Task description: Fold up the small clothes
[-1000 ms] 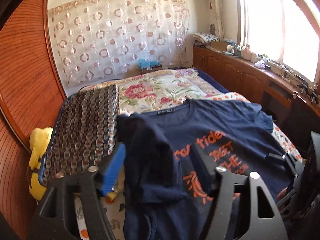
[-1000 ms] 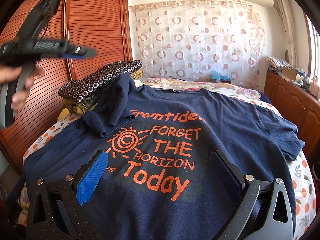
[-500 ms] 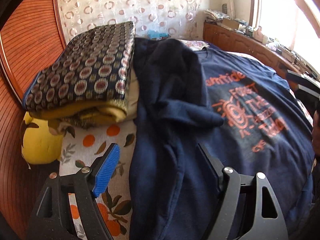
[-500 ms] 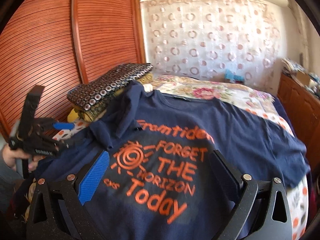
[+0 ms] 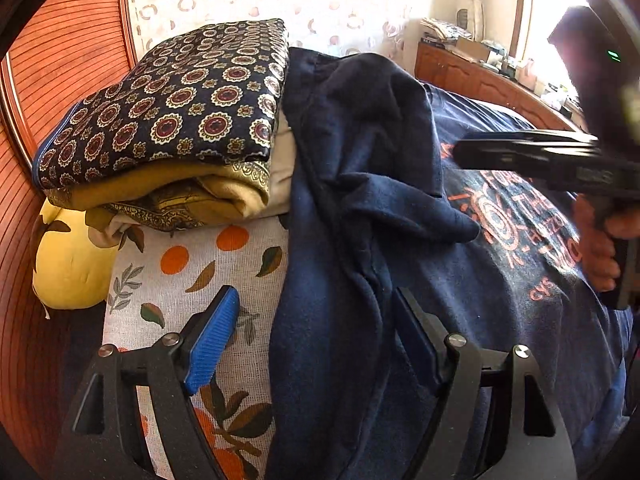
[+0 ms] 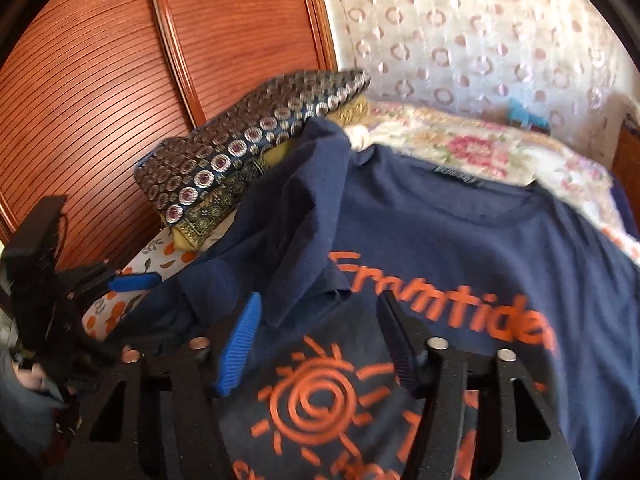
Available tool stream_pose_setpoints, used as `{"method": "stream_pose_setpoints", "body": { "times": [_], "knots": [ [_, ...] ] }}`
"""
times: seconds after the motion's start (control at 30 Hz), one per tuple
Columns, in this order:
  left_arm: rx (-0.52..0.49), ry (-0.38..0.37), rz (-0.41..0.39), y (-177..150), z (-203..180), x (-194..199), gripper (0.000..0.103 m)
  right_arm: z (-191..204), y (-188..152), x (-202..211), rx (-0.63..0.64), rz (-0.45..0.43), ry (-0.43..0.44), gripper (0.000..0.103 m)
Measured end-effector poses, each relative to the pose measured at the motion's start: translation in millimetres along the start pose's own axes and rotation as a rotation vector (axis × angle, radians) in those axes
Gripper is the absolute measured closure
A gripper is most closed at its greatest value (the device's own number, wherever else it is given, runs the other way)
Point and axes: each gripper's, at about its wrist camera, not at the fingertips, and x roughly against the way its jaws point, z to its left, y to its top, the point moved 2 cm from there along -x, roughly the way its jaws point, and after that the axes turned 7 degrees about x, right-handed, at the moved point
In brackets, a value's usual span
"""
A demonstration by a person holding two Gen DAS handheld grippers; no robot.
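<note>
Tools (image 5: pixel 316 332) (image 6: pixel 320 340) parted over T-shirt (image 6: pixel 460 240)

Daylight glares through the window (image 5: pixel 560 20); fisheye edges bend darkly, and the right-wrist view is motion-blurred.

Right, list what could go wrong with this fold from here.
1. The navy T-shirt has its sleeve bunched up against the stack of folded blankets; a pull there might drag the stack.
2. The left tongs straddle the shirt's side edge over the orange-print sheet and may pinch both.
3. The right tongs, jaws just closing with nothing gripped, hang over the sun print and may catch only one layer.
</note>
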Motion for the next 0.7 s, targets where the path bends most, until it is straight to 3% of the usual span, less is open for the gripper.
{"method": "stream_pose_setpoints", "body": {
  "times": [0.13, 0.2, 0.27, 0.33, 0.43, 0.6, 0.7],
  "knots": [
    [-0.001, 0.004, -0.002, 1, 3, 0, 0.025, -4, 13, -25, -0.021, 0.028, 0.038, 0.051],
    [0.004, 0.005, -0.003, 1, 4, 0, 0.025, -3, 18, -33, -0.018, 0.042, 0.036, 0.063],
    [0.006, 0.005, -0.003, 1, 5, -1, 0.025, -2, 22, -35, 0.005, 0.058, 0.024, 0.093],
    [0.006, 0.007, -0.004, 1, 6, -1, 0.025, -2, 27, -32, 0.034, 0.059, 0.023, 0.098],
    [0.025, 0.027, -0.010, 2, 9, 0, 0.025, -15, 44, -20, 0.047, 0.037, -0.030, 0.100],
    [0.075, 0.038, -0.019, 2, 20, 0, 0.025, -64, 61, -2, -0.018, 0.044, -0.251, 0.100],
    [0.077, 0.048, -0.020, 2, 20, 0, 0.025, -74, 55, -4, -0.028, 0.073, -0.333, 0.084]
  ]
}}
